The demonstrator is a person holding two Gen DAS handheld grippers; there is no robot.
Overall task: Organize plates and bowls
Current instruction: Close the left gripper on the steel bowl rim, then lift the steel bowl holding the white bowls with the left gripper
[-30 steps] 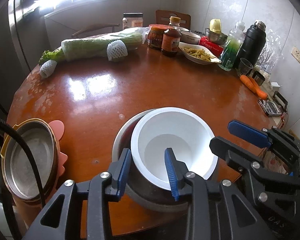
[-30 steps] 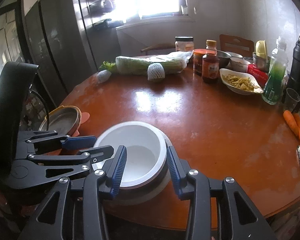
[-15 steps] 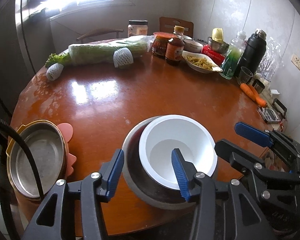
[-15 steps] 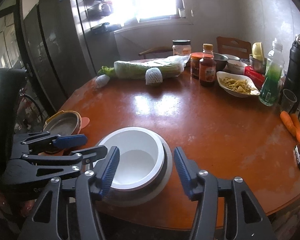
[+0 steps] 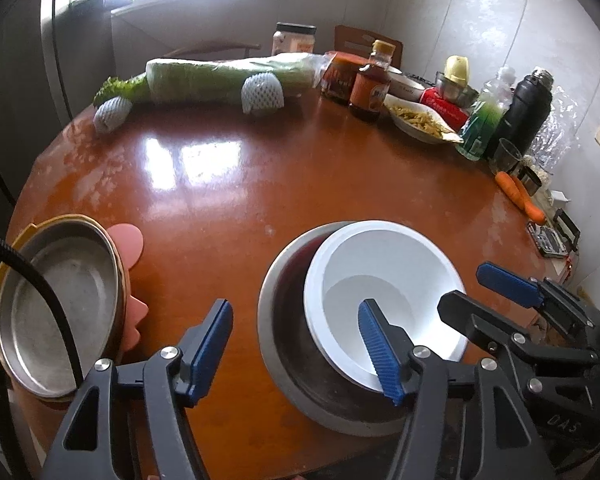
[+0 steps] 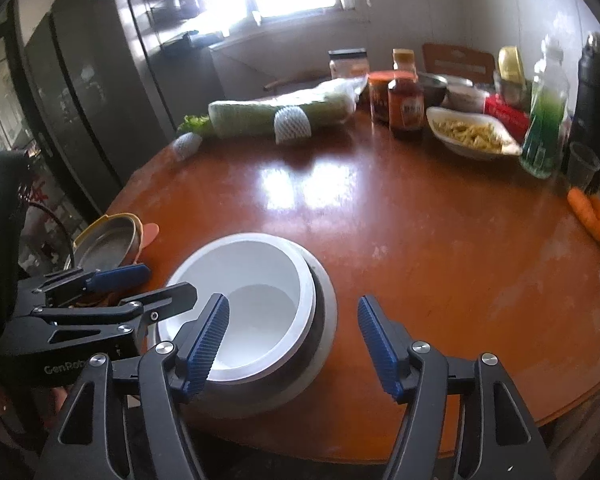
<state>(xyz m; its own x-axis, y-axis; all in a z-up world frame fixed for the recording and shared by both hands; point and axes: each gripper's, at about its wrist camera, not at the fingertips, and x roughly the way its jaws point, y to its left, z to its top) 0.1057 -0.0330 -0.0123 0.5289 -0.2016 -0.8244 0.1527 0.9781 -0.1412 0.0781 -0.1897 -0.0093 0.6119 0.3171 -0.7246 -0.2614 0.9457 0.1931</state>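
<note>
1. At the near edge of the round wooden table [image 5: 260, 184], the white bowl [image 5: 384, 288] was seen nested inside a wider grey metal bowl [image 5: 284, 320], tilted and shifted toward the right side of it, so that the 2 formed 1 stack.
2. The left gripper [image 5: 296, 348] was held low over the stack's left rim with its jaws opening; 1 blue pad hung over the white bowl's hollow and the other stood outside the metal bowl, and neither was seen pressing on a rim.
3. The right gripper [image 6: 292, 344] was likewise held with its jaws opening, 1 pad at the white bowl's near rim and the other clear over bare table, nothing being clamped.
4. This arrangement was judged to be a release: the bowl had been set down from 2 sides, probably for steadiness, and both grips were being let go.
5. A metal dish in a yellow-rimmed holder [image 5: 56, 312] was left at the table's left edge, well apart from the stack, and was judged the likely next piece to be gathered.
6. The wrapped greens [image 5: 228, 76], bottles and a dish of food [image 5: 420, 122] were kept along the far side, away from the working area.
</note>
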